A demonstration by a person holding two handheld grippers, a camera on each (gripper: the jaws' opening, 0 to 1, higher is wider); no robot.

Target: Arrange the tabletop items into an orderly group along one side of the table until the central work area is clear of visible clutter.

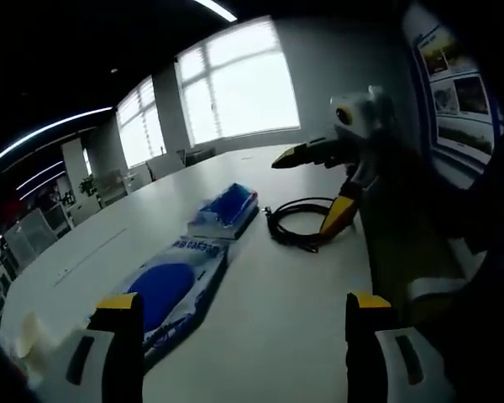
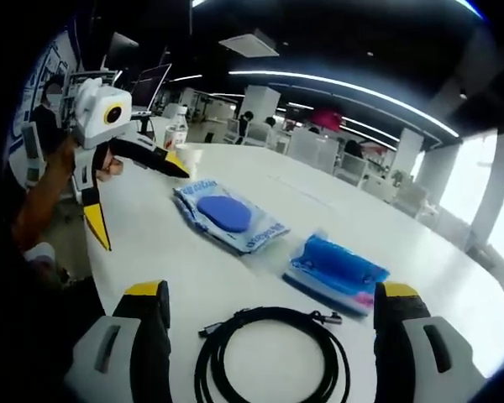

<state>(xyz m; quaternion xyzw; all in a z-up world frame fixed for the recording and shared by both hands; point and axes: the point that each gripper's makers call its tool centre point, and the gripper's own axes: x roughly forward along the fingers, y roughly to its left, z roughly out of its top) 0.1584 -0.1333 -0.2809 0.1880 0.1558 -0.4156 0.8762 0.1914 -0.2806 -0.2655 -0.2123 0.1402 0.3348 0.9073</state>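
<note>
Barely started: both my grippers' jaws gape empty, the coiled black cable (image 2: 273, 357) between my right jaws, blue pouches (image 2: 227, 216) ahead, unsorted.

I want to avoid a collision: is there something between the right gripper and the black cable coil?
Nothing visible stands in the way. The black cable coil lies on the white table directly between the open jaws of the right gripper. The blue packets lie beyond it.

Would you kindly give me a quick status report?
Both grippers open, empty. Coiled black cable between right gripper jaws, ungrasped. Flat blue-and-white packet ahead of left gripper.
</note>
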